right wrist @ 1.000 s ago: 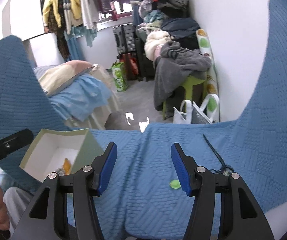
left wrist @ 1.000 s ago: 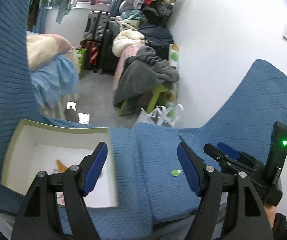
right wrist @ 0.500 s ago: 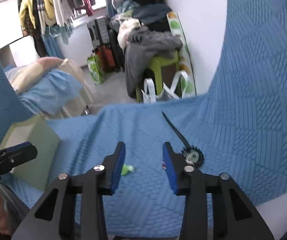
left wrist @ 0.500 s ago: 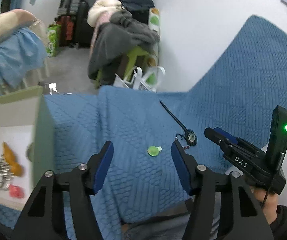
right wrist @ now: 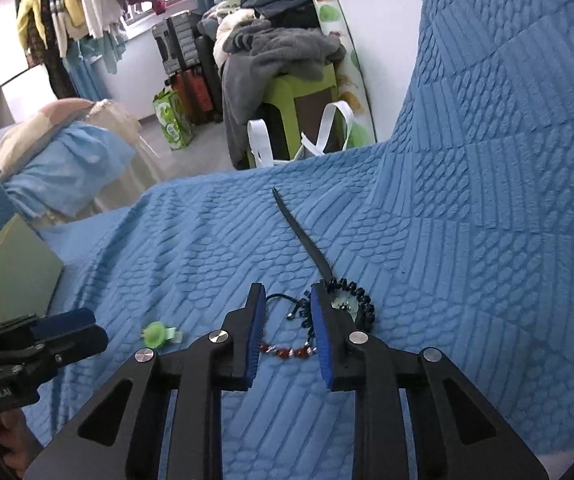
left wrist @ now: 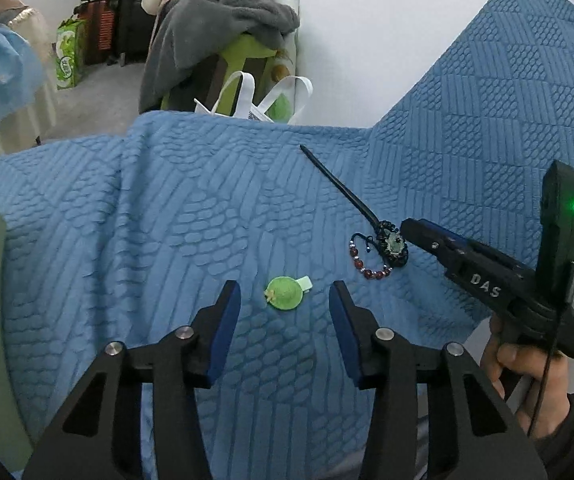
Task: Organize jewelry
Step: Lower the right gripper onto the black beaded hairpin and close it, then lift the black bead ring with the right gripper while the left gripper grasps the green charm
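Quilt (left wrist: 191, 216): blue, ribbed, padded.
Clip (left wrist: 284, 293): round, green, felt-like.
Hairpin (right wrist: 307, 244): black, slender; bead loop near quilt's front edge.
Left gripper (left wrist: 285, 304): angled down, jaws closing around clip, untouched.
Right gripper (right wrist: 287, 312): angled down, jaws closing over beads (right wrist: 287, 352), no contact.

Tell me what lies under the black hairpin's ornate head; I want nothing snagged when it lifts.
The blue quilted cover lies under the hairpin. A red bead strand loops out beside its head. Whether the strand's cord runs beneath the head is hidden.
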`<state>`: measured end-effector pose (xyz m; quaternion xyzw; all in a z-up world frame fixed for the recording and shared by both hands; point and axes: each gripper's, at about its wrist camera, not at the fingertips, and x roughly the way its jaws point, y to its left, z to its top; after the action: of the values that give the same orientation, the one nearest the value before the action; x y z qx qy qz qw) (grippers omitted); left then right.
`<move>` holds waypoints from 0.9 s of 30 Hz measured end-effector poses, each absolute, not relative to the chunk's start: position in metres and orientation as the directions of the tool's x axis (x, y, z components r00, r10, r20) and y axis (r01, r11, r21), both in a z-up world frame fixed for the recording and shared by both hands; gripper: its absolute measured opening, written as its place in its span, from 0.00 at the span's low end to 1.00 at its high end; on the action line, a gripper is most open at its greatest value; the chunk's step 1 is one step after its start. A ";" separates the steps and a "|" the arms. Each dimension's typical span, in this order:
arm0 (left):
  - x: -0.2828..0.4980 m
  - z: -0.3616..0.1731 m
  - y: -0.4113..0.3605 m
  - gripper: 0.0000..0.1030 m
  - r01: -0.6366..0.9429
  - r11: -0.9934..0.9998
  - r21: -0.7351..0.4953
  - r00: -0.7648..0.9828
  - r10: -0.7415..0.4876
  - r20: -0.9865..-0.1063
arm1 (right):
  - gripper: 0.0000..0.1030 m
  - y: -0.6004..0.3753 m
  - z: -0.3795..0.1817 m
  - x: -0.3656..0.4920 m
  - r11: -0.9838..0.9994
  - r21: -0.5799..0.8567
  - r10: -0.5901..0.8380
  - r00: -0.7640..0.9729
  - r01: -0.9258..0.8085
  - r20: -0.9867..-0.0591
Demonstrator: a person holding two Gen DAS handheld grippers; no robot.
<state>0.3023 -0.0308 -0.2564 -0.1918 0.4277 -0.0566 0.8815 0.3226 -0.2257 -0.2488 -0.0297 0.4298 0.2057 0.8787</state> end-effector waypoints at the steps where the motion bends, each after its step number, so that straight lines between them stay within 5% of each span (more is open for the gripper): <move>1: 0.303 -0.259 -0.033 0.46 -0.057 0.924 -0.378 0.632 -0.259 -0.731 | 0.20 -0.225 -0.254 0.327 0.914 0.129 0.335 0.534 -0.386 -0.776; 12: 0.318 -0.282 -0.048 0.45 0.014 0.952 -0.305 0.610 -0.250 -0.752 | 0.18 -0.213 -0.278 0.343 0.914 0.058 0.279 0.517 -0.401 -0.810; 16: 0.317 -0.282 -0.063 0.45 0.079 0.981 -0.176 0.608 -0.187 -0.771 | 0.16 -0.202 -0.281 0.340 0.907 -0.051 0.211 0.555 -0.419 -0.804; 21: 0.316 -0.283 -0.064 0.27 0.083 0.982 -0.171 0.615 -0.185 -0.767 | 0.09 -0.202 -0.282 0.340 0.912 -0.078 0.178 0.561 -0.402 -0.809; 27: 0.317 -0.282 -0.054 0.26 0.061 0.973 -0.223 0.617 -0.212 -0.758 | 0.07 -0.212 -0.278 0.344 0.934 -0.027 0.180 0.535 -0.357 -0.826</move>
<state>0.3175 -0.0543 -0.2815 -0.0877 0.4307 -0.0762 0.8950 0.3442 -0.2124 -0.2781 -0.0968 0.4569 0.1545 0.8706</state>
